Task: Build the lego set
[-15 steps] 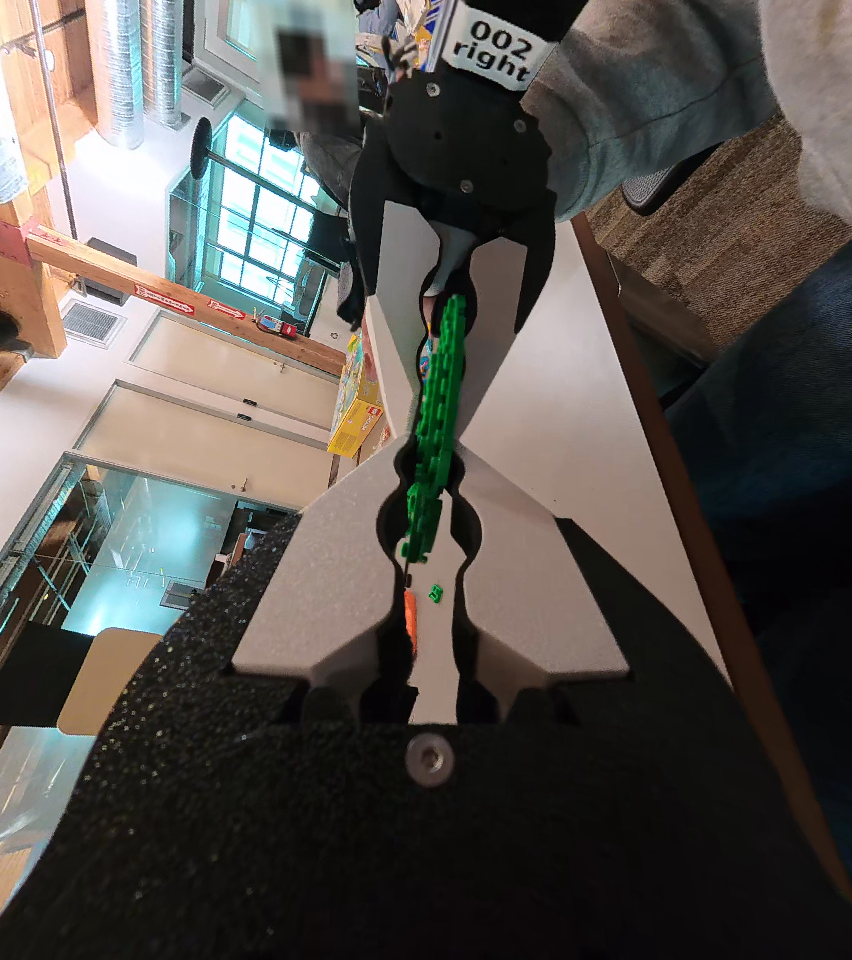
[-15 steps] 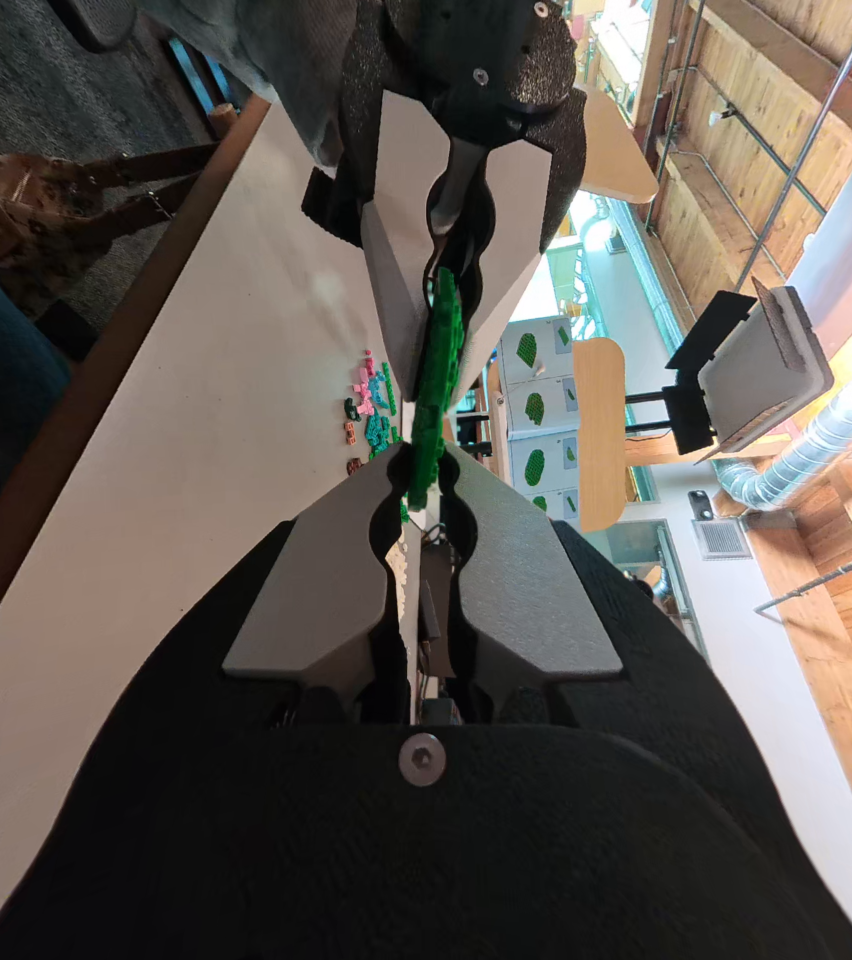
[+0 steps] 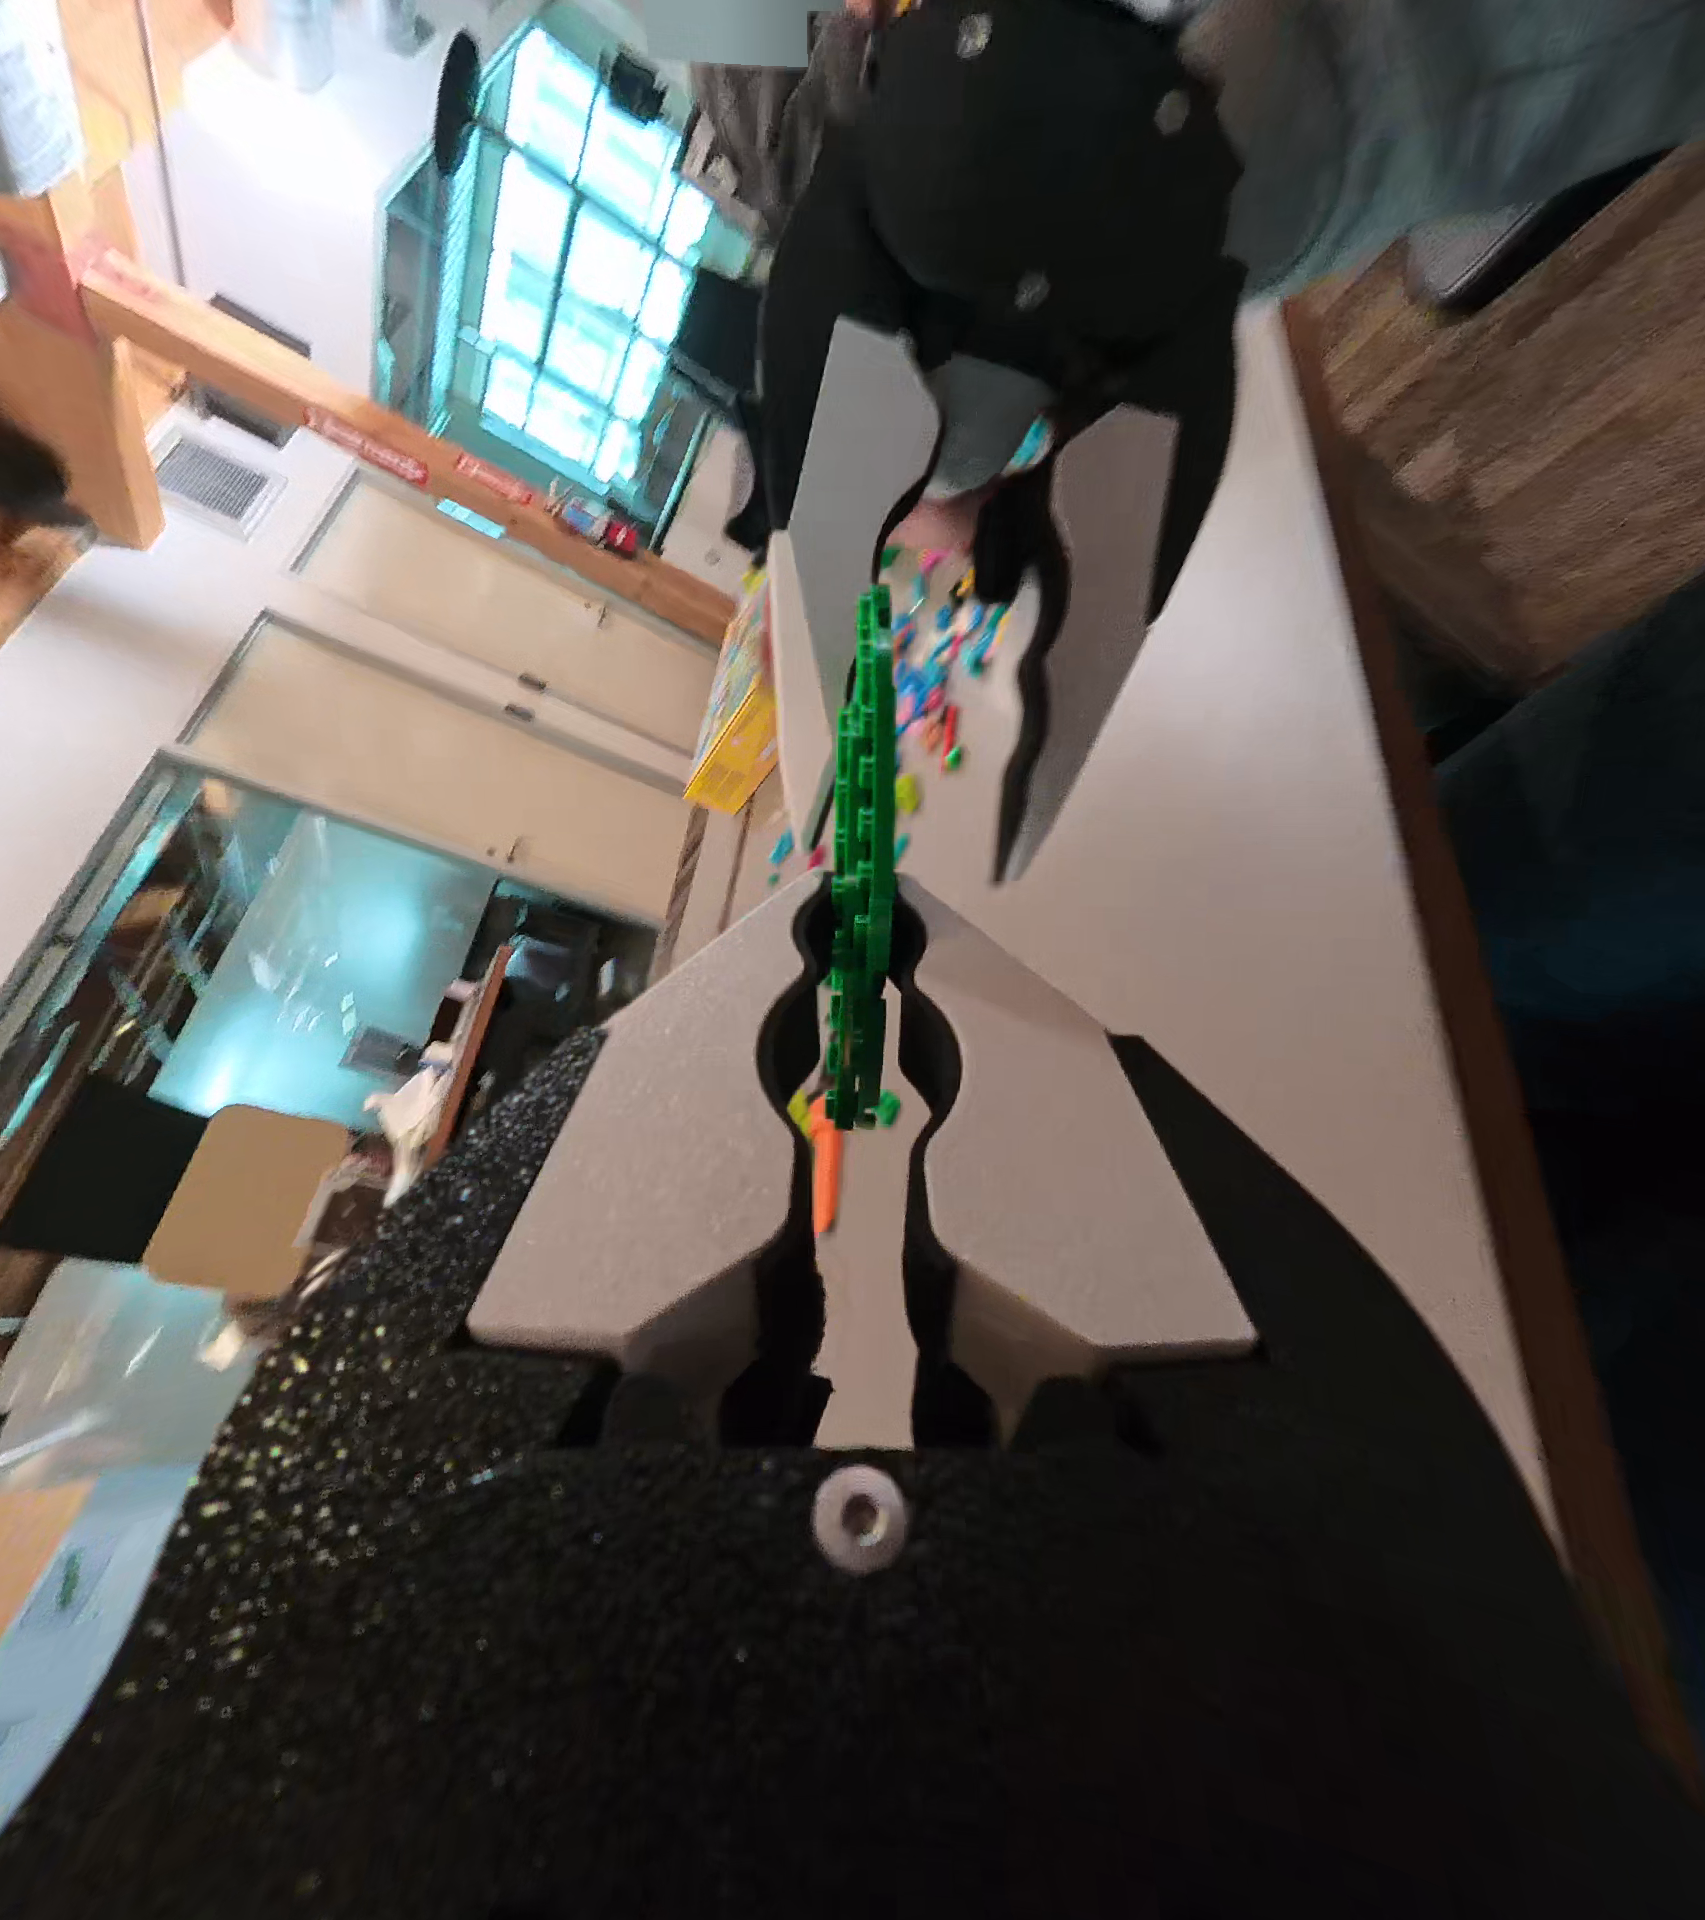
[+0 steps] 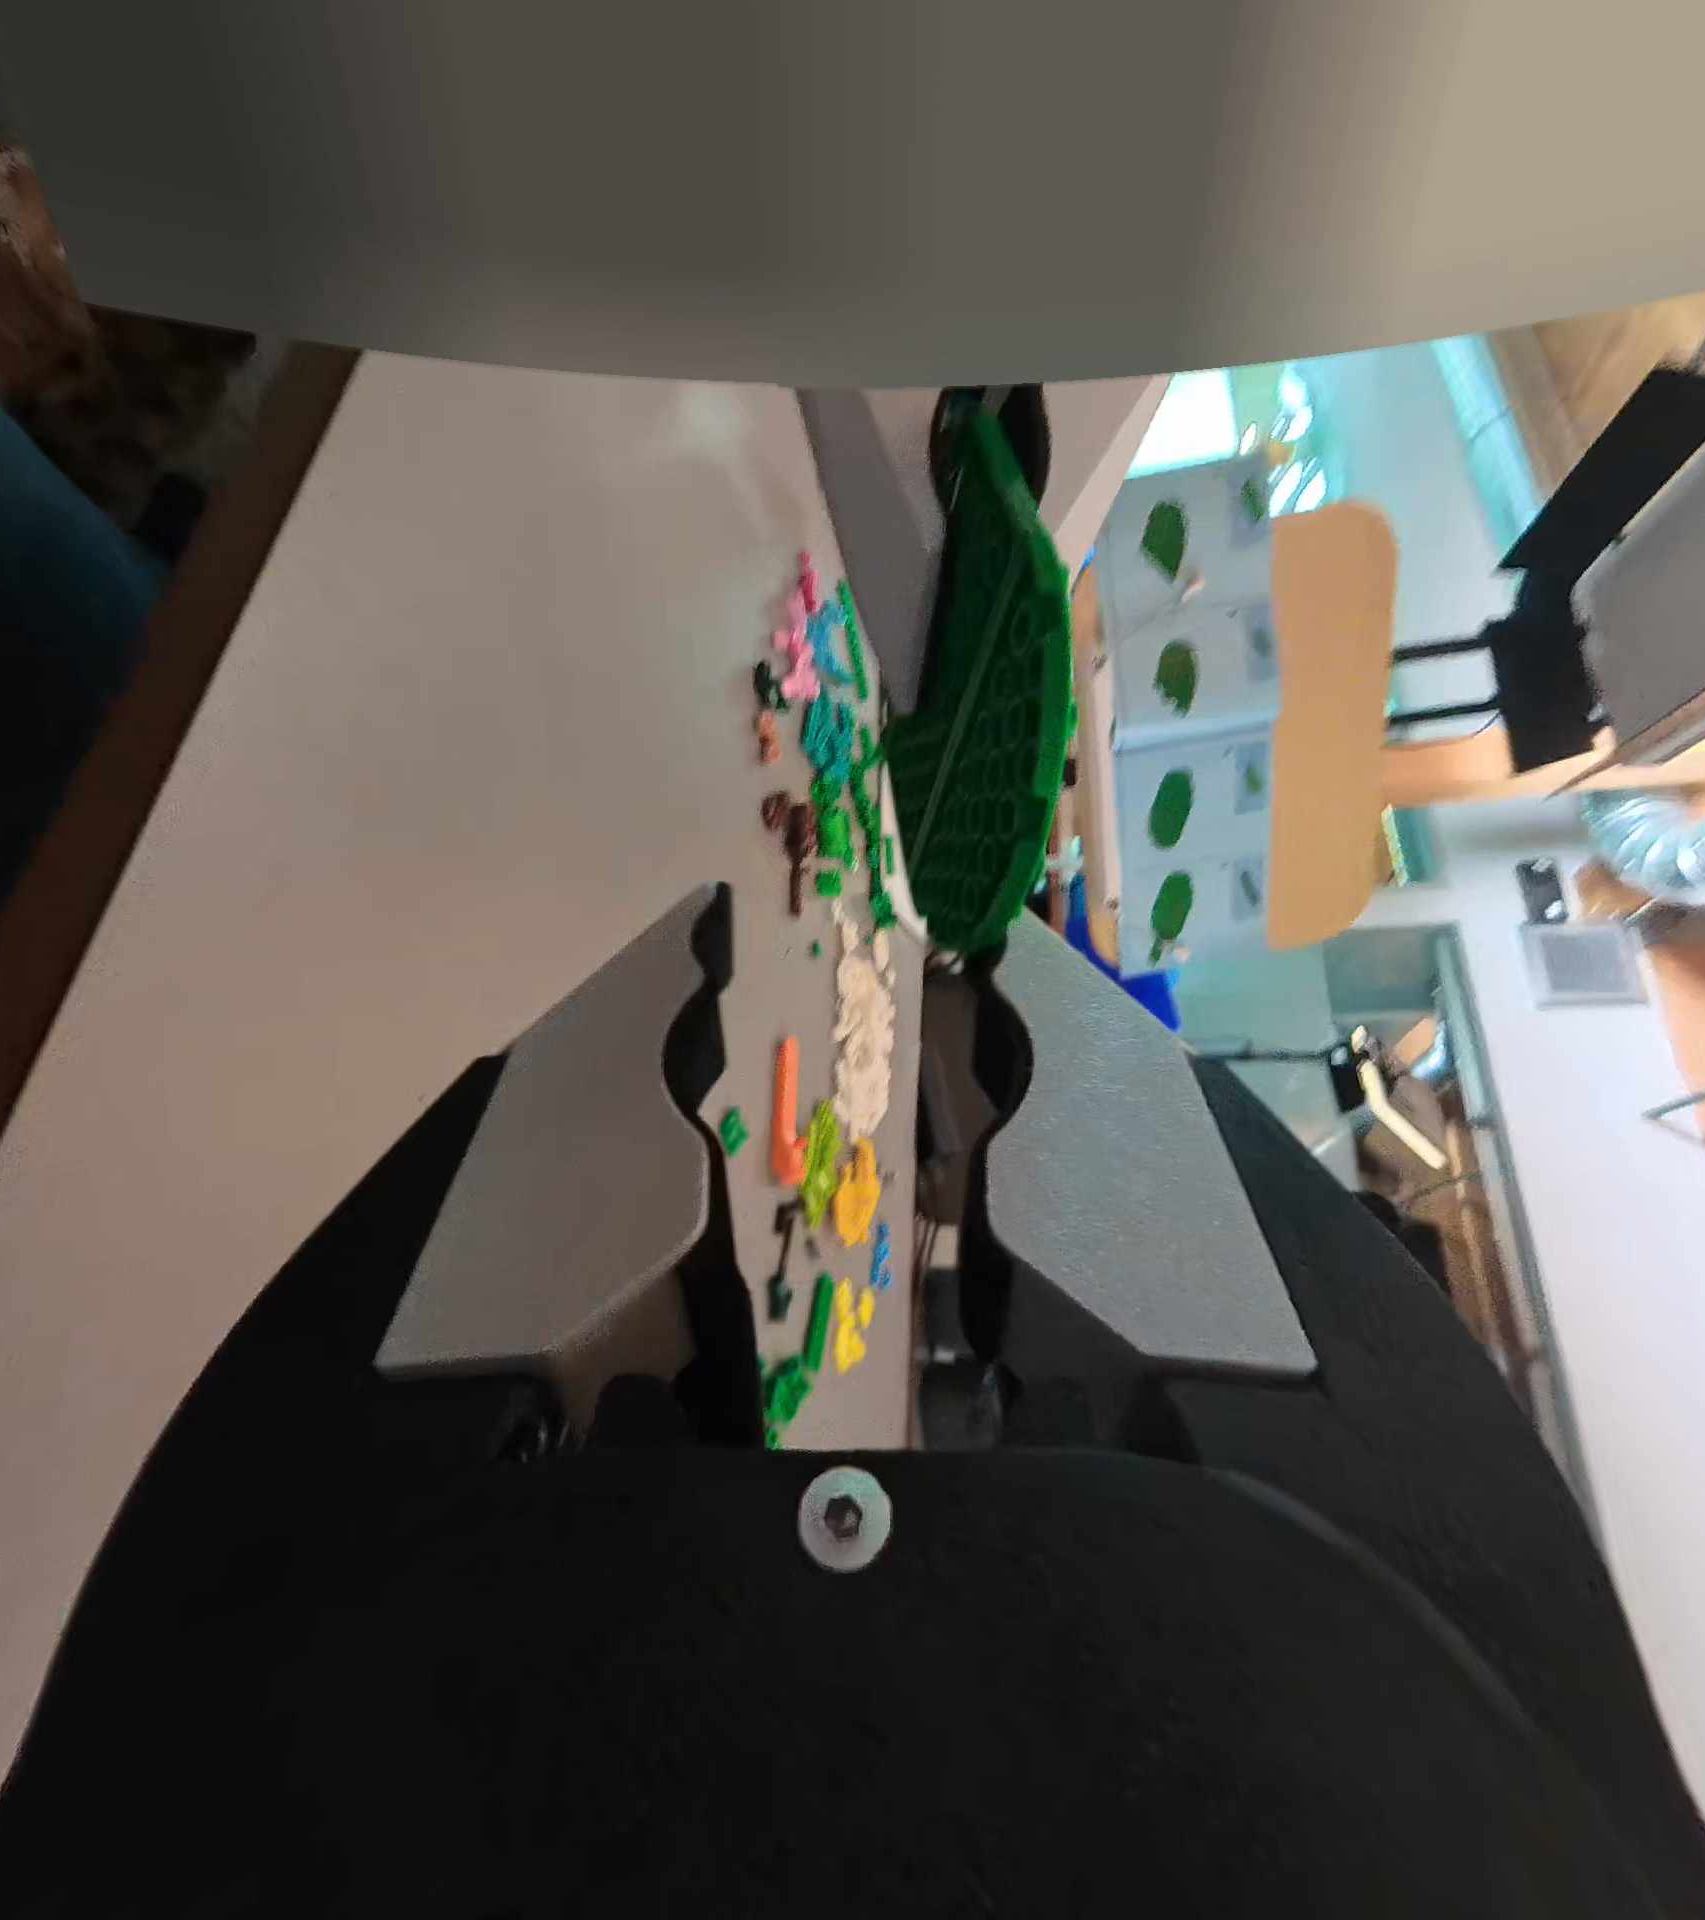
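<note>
We see the L gripper (image 3: 863,894) clamped on a green studded brick plate (image 3: 863,790), both fingertips pressed vs its faces, plate seen edge-on and sticking out fwd past the tips. In the R wrist view the same plate (image 4: 993,707) shows its flat underside, rounded outline, held from the far end by the L gripper, whose body is mostly cut off by a big blurred grey shape across the top of that view.

The R gripper (image 4: 858,914) has its jaws spread wide w/ nothing between them; the plate's near edge sits just at the tip of its one finger (image 4: 1108,1122), whether touching we can't tell. From the L wrist view the R gripper (image 3: 931,831) faces us, fingers apart, one finger just beside the plate, the other well clear of it.

Below lies a white table (image 4: 412,831) w/ a brown edge. On it: loose small bricks (image 4: 827,727) in pink, teal, green, brown, then a white cluster (image 4: 863,1029), an orange piece (image 4: 786,1112), yellow & lime bits near the R gripper's base. A yellow box (image 3: 739,727) sits farther along the table in the L wrist view. Both views are motion-blurred
</note>
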The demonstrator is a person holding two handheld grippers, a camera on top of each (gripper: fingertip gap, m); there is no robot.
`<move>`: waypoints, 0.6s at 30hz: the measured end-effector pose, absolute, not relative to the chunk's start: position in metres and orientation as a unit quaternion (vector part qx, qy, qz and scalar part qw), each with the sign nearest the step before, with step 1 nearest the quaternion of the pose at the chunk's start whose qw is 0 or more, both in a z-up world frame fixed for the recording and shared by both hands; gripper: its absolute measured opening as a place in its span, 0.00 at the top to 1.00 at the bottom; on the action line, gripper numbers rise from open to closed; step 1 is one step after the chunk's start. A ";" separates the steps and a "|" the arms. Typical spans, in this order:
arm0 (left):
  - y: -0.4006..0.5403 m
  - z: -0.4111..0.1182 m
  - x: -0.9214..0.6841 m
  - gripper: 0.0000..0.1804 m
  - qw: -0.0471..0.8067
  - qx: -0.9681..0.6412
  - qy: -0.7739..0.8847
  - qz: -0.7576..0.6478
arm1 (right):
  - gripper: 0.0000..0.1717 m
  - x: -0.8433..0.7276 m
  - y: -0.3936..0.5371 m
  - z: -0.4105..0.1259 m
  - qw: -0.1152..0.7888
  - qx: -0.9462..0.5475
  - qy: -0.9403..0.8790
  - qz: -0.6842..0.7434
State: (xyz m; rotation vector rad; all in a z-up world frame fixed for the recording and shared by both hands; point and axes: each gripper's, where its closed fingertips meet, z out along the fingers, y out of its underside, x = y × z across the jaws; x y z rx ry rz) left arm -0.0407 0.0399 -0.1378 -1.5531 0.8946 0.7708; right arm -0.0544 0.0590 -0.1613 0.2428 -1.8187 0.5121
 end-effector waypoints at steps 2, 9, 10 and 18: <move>0.042 -0.146 -0.063 0.97 0.531 -0.677 0.358 0.363 | 0.70 -0.064 0.072 -0.170 0.564 0.073 -0.793 0.220; 0.035 -0.212 -0.153 0.97 0.353 -0.789 0.252 0.435 | 0.68 -0.098 0.103 -0.196 0.568 -0.023 -0.773 0.282; 0.033 -0.223 -0.160 0.97 0.336 -0.807 0.239 0.422 | 0.68 -0.102 0.107 -0.198 0.583 -0.032 -0.763 0.280; 0.033 -0.232 -0.157 0.97 0.430 -0.856 0.139 0.250 | 0.86 -0.119 0.145 -0.182 0.758 -0.034 -0.639 0.129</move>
